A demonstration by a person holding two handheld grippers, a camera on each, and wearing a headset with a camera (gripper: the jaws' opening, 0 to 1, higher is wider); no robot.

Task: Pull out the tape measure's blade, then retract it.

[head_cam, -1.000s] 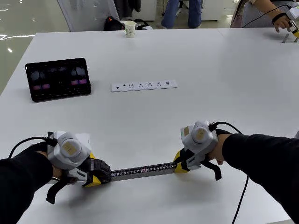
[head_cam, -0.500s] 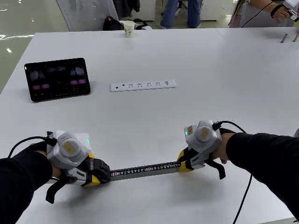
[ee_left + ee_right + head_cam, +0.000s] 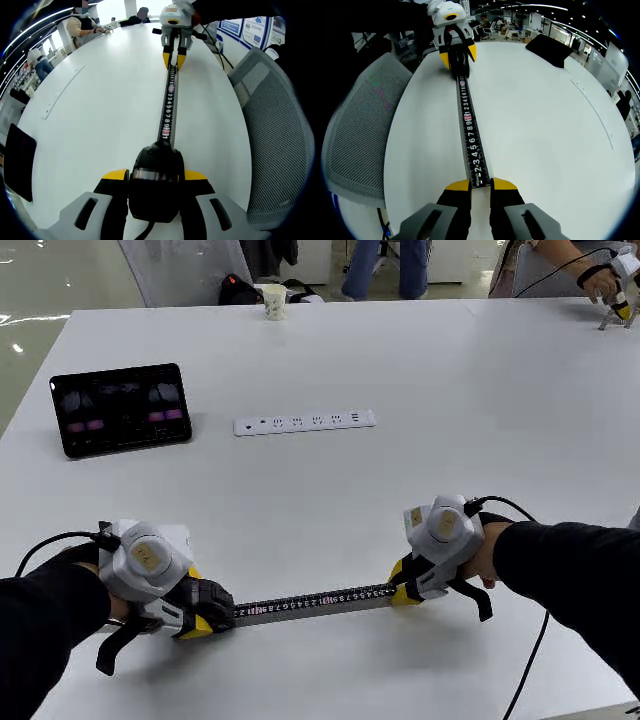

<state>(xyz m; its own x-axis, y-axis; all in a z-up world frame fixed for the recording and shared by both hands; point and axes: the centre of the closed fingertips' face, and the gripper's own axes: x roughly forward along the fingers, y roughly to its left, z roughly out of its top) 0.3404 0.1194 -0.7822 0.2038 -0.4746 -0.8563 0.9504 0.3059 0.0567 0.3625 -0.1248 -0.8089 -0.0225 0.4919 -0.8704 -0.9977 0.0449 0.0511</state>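
So, blade a bit further out than a second earlier.
The right gripper point(image 3: 403, 593) had slid further right along the surface point(image 3: 420, 420), jaws pinched on the tip of the blade point(image 3: 315, 601), while the left gripper point(image 3: 200, 606) stayed put, jaws clamped round the case point(image 3: 216, 604). More numbers showed, so I'd say the pull-out was well underway and the retract hadn't started. Blade lay flat near the front edge, long axis left to right, tip pointing right.
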